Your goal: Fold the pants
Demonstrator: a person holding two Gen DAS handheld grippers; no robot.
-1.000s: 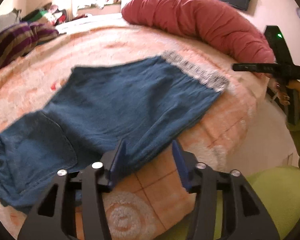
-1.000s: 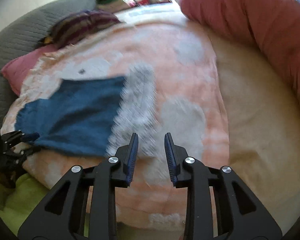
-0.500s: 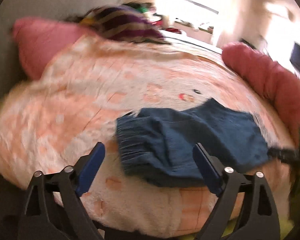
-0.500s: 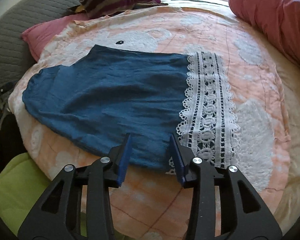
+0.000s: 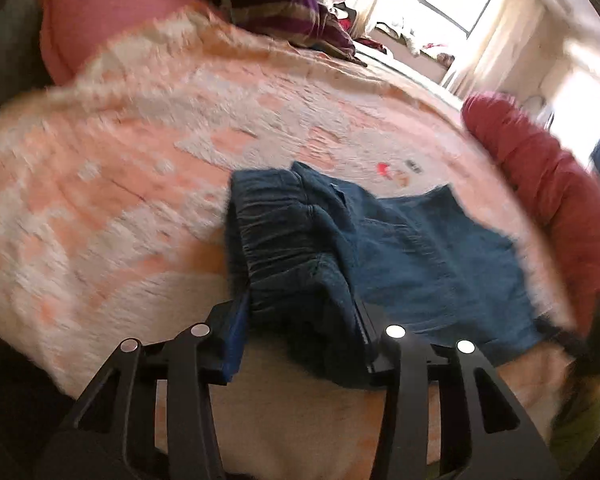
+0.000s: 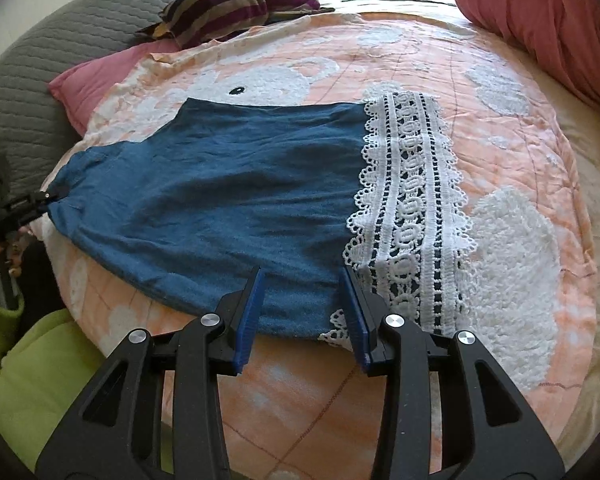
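Blue pants [image 6: 228, 200] with a white lace band [image 6: 412, 208] at the leg ends lie flat across a peach blanket [image 6: 520, 240]. My right gripper [image 6: 301, 272] stands open over the near edge of the pants, just left of the lace; the cloth lies flat between its fingers. My left gripper [image 5: 300, 304] has the bunched waistband [image 5: 284, 248] filling the gap between its pads, and its jaws are closing. The right wrist view shows the left gripper [image 6: 28, 202] at the far left, pinching the waist end. In the left wrist view the right gripper [image 5: 596, 340] is a blur at the right edge.
A long red bolster [image 6: 540, 20] runs along the right side of the bed. A striped pillow [image 6: 236, 8] and a pink pillow [image 6: 96, 84] lie at the far end against grey quilted padding [image 6: 28, 60]. A green sleeve [image 6: 32, 380] is at the lower left.
My left gripper swung round to the waist end, opened wide, then closed around the bunched waistband. My right gripper came down to the pants' near edge by the lace, jaws a little wider.
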